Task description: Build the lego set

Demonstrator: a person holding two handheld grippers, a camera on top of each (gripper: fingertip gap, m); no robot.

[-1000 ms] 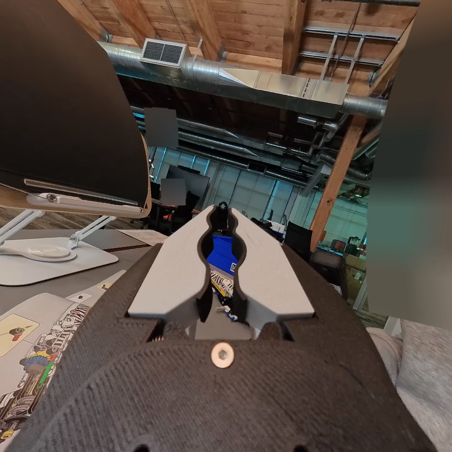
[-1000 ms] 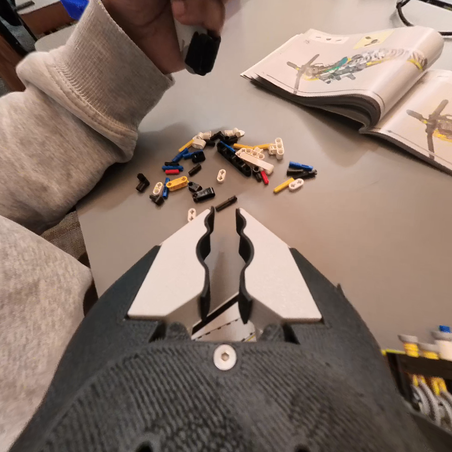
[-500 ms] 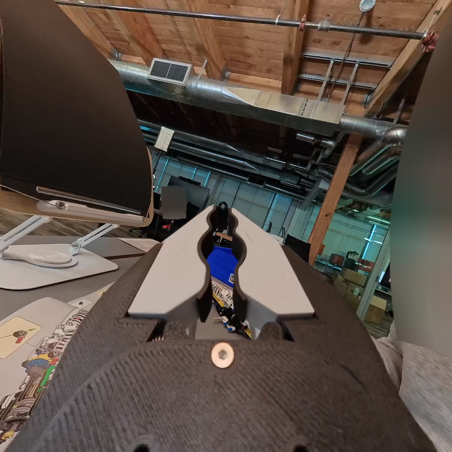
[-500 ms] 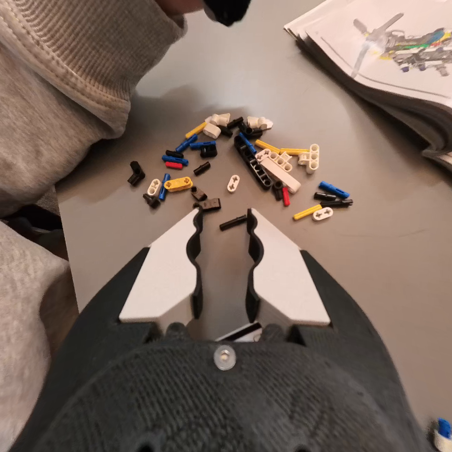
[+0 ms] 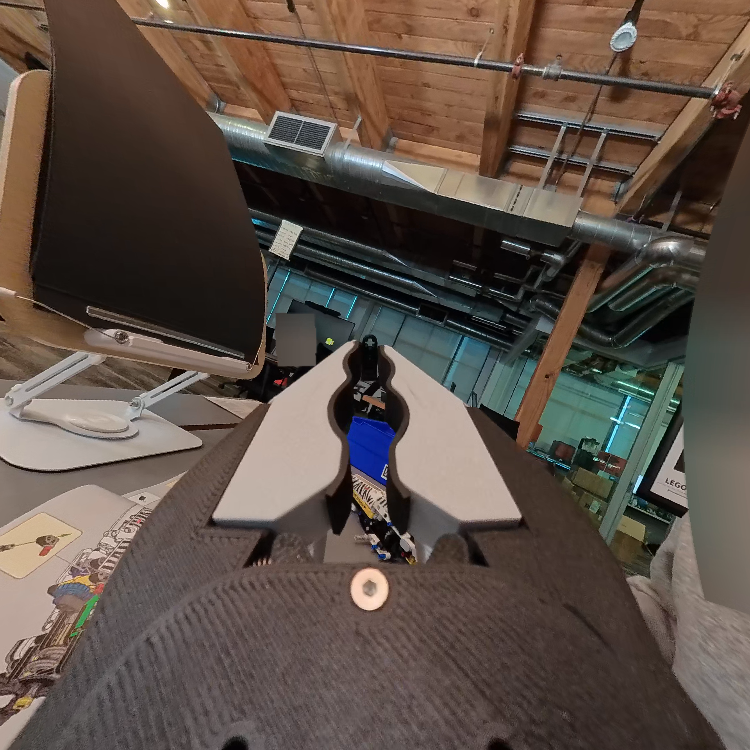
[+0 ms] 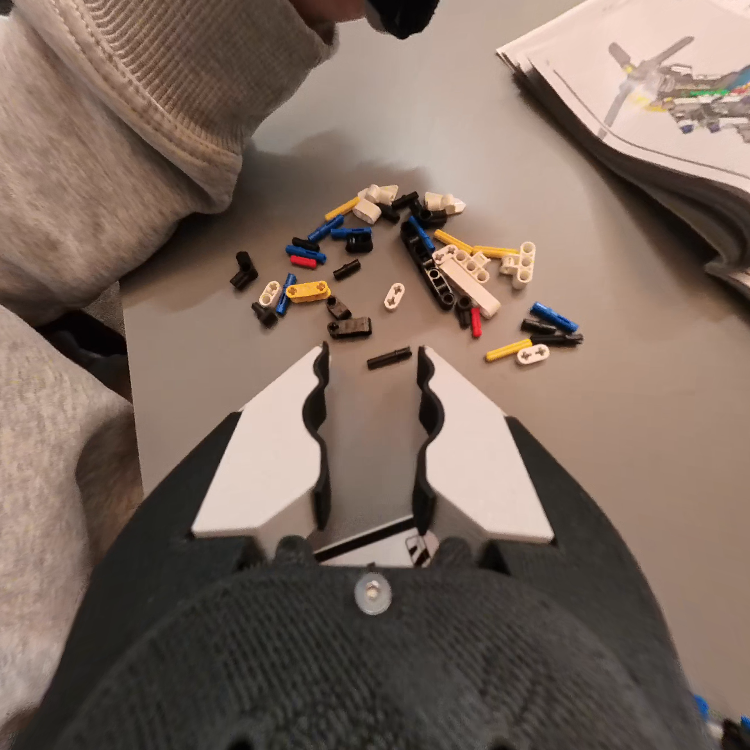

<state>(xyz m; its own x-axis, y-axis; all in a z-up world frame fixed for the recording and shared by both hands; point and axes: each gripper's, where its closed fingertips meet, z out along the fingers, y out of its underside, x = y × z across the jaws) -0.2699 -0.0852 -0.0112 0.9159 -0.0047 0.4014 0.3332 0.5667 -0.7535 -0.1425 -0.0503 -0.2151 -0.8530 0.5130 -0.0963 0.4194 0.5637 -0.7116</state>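
Note:
My left gripper (image 5: 370,348) is shut on a small black lego piece (image 5: 369,354) with a cross hole, held up in the air and tilted toward the ceiling. My right gripper (image 6: 371,352) is open and low over the grey table (image 6: 568,466). A black pin (image 6: 389,358) lies just ahead, between its fingertips. Beyond it lies a scatter of small lego parts: a black beam (image 6: 428,270), a white beam (image 6: 470,278), a yellow link (image 6: 307,291), plus blue, red and yellow pins. A partly built model (image 5: 383,531) shows between the left fingers.
The open instruction booklet (image 6: 649,101) lies at the table's far right; it also shows in the left wrist view (image 5: 44,588). A grey sleeve (image 6: 101,142) crosses the upper left. A dark screen on a white stand (image 5: 121,203) and a blue bin (image 5: 369,442) stand on the table. My right fingertips sit around 25 centimeters from my left ones. The yellow link (image 6: 307,291) lies around 4 centimeters away from my right fingertips.
My right gripper has moved forward and down toward the parts and opened wider, so the black pin now lies between its tips. My left gripper has tilted a little, still holding its piece.

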